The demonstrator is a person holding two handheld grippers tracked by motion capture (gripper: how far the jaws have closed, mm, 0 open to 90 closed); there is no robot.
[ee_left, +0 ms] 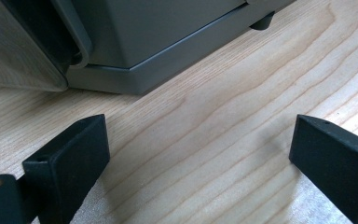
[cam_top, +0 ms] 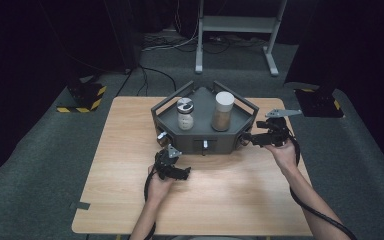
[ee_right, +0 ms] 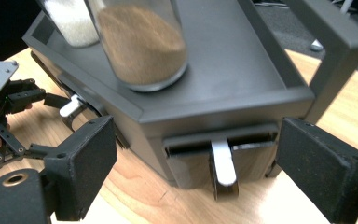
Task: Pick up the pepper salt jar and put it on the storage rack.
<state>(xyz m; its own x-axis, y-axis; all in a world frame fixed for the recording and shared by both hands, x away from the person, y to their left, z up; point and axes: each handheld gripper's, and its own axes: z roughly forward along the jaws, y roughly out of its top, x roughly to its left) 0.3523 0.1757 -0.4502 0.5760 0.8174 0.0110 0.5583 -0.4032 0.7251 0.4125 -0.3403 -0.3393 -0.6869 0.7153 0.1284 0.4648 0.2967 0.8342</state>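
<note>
My right gripper (ee_right: pixel 200 163) has its jaws spread wide and empty, lined up on the white drawer handle (ee_right: pixel 223 163), which stands upright between them at twelve o'clock on the grey organiser's (cam_top: pixel 215 142) right face. This hand looks nearer its drawer. My left gripper (ee_left: pixel 198 154), jaws also apart, hovers over bare desk (ee_left: pixel 214 107), the organiser's base at eleven o'clock.

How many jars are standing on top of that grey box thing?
2. A shorter jar with a metal lid stands on the left of the grey box, holding something white. A taller jar with a white lid stands on the right, holding brown powder. Neither is touched by the tongs.
</note>
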